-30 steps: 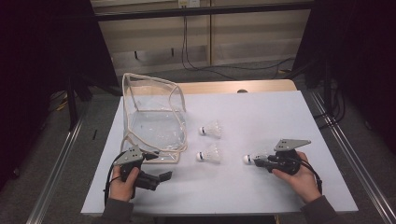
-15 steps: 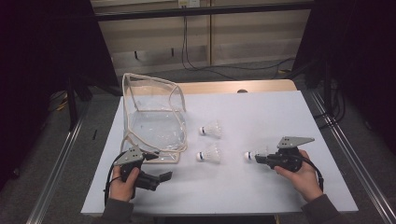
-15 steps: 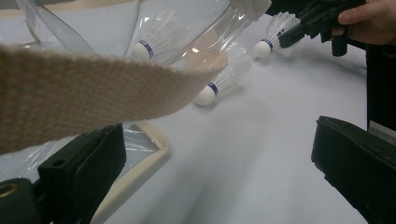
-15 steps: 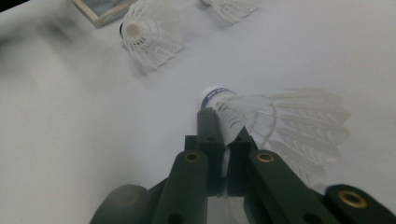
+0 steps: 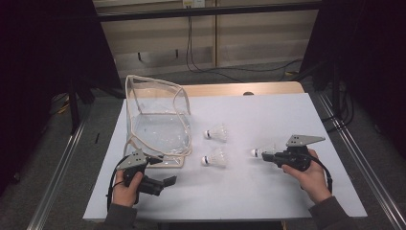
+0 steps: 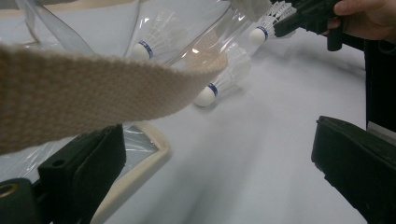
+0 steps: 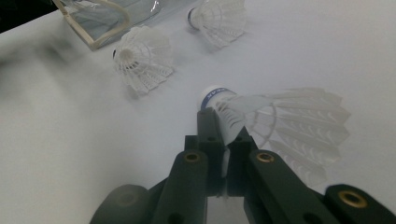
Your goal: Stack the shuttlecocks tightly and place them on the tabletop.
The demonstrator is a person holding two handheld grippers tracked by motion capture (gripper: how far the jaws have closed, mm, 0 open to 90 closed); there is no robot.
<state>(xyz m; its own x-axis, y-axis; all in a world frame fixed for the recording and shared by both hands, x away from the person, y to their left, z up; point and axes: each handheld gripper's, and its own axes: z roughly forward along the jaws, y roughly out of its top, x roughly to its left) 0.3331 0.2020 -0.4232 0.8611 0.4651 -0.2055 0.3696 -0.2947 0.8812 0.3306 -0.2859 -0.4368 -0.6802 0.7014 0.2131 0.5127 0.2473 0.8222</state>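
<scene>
The right gripper point(image 5: 266, 155) has just closed its jaws, now clamped on a white feathered shuttlecock point(image 7: 261, 114) low over the white bench point(image 5: 268, 191). Two more white shuttlecocks point(image 5: 216, 157) lie beside a clear plastic bag with beige webbing trim point(image 5: 158, 120). The left gripper point(image 5: 165, 181) rests near the bag, jaws apart.

In the left gripper view, a blurred cloth strap point(image 6: 93, 88) hides part of the clear bag point(image 6: 154, 28).
</scene>
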